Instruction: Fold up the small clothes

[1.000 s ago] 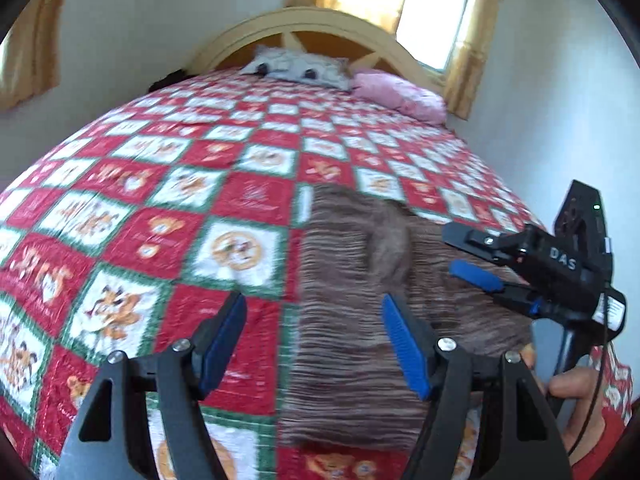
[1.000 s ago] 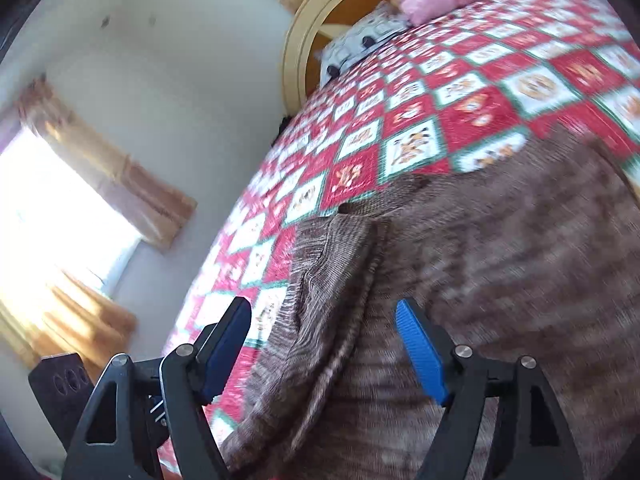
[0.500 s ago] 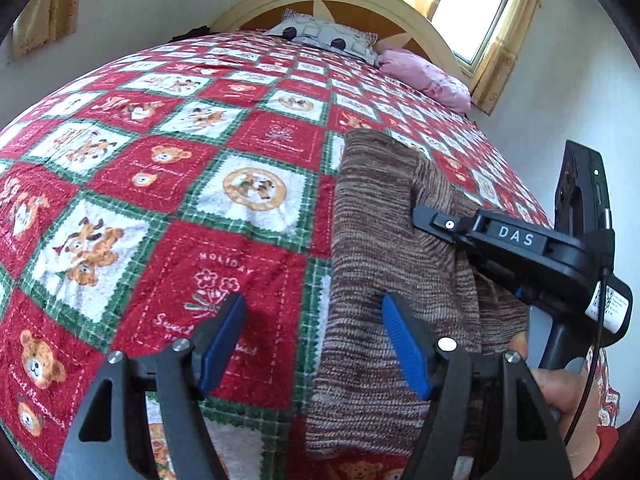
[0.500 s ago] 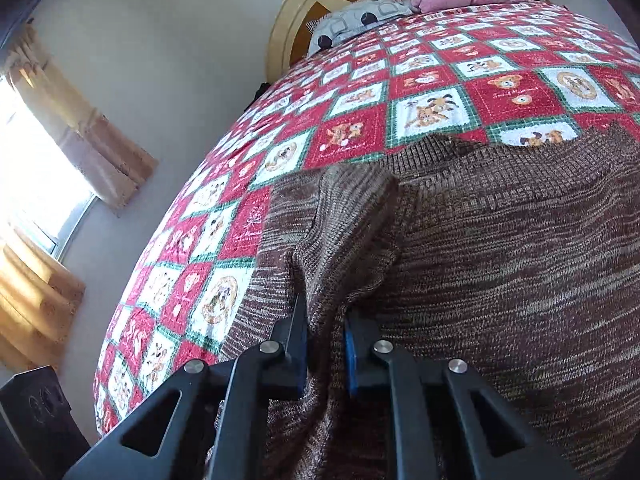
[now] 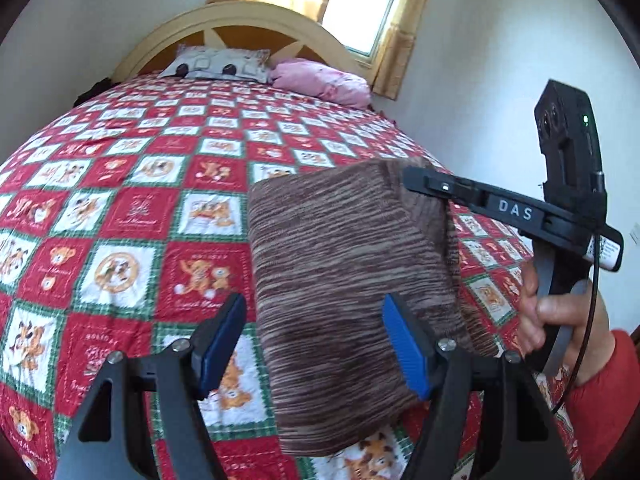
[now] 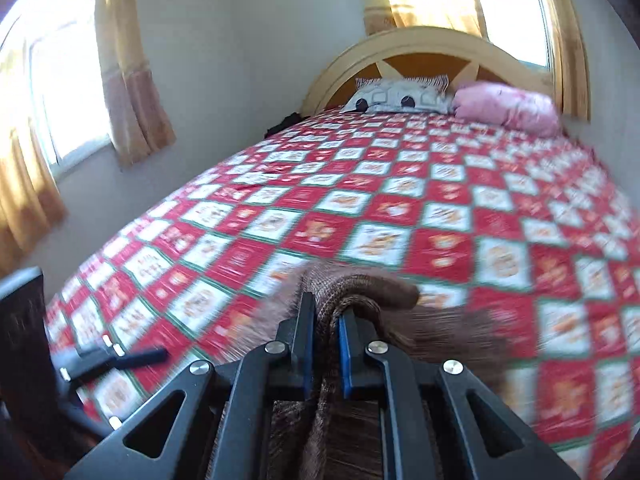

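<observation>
- Brown knit garment [image 5: 340,280] lies on the quilted bedspread [image 5: 132,208], at the end of the bed far from the headboard [image 5: 240,20] and toward the side where the pink pillow [image 5: 320,84] sits.
- Its edge on the pink-pillow side is raised off the bedspread, hanging from the right gripper [image 6: 325,334]; the rest still rests flat.
- Right gripper's jaws have just been closing and now pinch a bunched ridge of the knit between the blue pads [image 6: 345,354]; in the right wrist view the fabric bulges above the fingertips.
- Left gripper [image 5: 316,348] hovers over the garment's end farthest from the headboard with its jaws spread wide; nothing is between them and the pads touch no cloth.
- A hand [image 5: 560,312] with a red sleeve [image 5: 600,396] grips the right tool's handle.
- Step in hand, as I judge it: the start of a fold, with one side lifted to be carried across the body of the garment.
- Next move likely calls for carrying the pinched edge over toward the opposite long edge, keeping it taut enough not to sag.
- The free gripper could take a matching hold on the same edge, or press the flat part so it does not drag on the bedspread.
</observation>
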Motion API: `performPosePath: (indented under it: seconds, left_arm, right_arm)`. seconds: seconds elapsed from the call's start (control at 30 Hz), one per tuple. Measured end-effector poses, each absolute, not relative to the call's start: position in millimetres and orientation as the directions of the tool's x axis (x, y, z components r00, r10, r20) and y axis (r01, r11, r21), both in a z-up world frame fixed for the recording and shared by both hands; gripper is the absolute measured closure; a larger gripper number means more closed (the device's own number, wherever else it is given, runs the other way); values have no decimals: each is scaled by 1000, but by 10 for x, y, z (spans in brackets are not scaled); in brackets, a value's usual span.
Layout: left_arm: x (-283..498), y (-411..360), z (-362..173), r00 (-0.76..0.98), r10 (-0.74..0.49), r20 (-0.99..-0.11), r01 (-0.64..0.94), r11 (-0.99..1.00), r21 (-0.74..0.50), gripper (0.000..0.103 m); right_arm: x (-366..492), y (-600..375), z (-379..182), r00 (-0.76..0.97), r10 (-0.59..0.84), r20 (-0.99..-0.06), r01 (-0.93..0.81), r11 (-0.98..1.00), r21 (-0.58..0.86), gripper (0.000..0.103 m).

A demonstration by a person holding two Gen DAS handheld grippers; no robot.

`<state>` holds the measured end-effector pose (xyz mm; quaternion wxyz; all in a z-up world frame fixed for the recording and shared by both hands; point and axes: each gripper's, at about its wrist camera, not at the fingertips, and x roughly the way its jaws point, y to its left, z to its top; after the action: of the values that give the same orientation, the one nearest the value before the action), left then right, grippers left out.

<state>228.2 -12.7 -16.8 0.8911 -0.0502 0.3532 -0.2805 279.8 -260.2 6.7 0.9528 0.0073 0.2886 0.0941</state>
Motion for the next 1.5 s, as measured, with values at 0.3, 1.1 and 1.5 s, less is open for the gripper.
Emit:
performPosePath:
  seconds: [0.3, 1.1, 1.5]
  left_arm:
    - [2294, -407, -538, 508, -517, -689, 461, 839, -289, 26]
    - [2355, -432, -791, 466, -529, -709, 448, 832, -326, 20]
    - [2363, -491, -818, 476, -519, -710, 465, 834, -297, 12]
  right_arm:
    - [2865, -3322, -772, 713, 125, -690, -35, 989, 142, 94]
    - [3432, -3424, -460, 753, 305, -583, -114, 933, 342, 84]
    - [3017, -4002, -578, 781, 197, -593, 128, 878, 460, 49]
